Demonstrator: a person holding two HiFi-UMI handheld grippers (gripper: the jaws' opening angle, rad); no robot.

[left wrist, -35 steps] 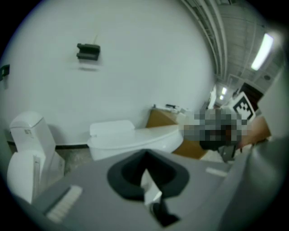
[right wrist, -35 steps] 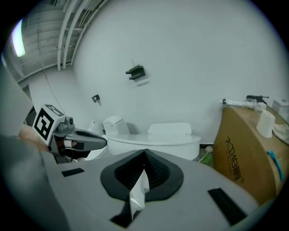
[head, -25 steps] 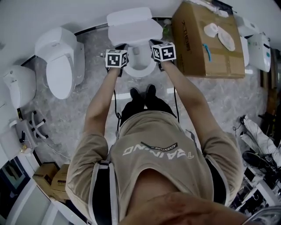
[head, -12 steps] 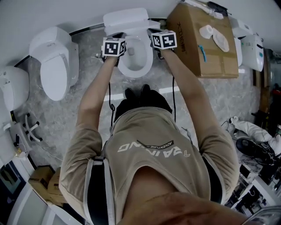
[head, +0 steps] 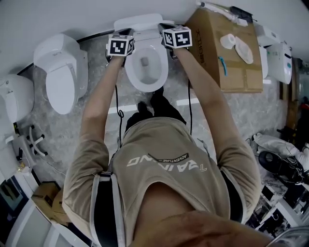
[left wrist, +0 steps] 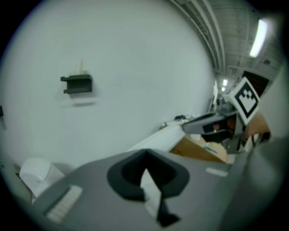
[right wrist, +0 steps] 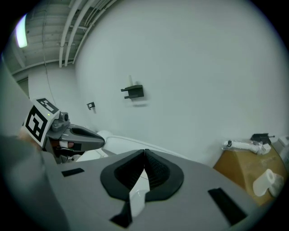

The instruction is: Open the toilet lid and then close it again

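The opening half of the task appears complete or nearly so. In the head view the toilet lid [head: 139, 24] stands raised at the back of the toilet, close against the wall [head: 72, 14], and the bowl [head: 147, 67] is fully exposed below it. Closing remains to be done. The left claw [left wrist: 145, 173] is clamped on the lid's left edge: a thin white strip of the lid shows between its dark pads in the left gripper view. The right claw [right wrist: 144, 173] is likewise clamped on the right edge, with a white sliver held between its ribbed pads. The lid's long axis is judged to run near upright, from the hinge at the bowl's rear up to its free edge, with the inner face turned toward the person. A cardboard box [head: 227, 53] stands just beside the toilet, on the person's right.
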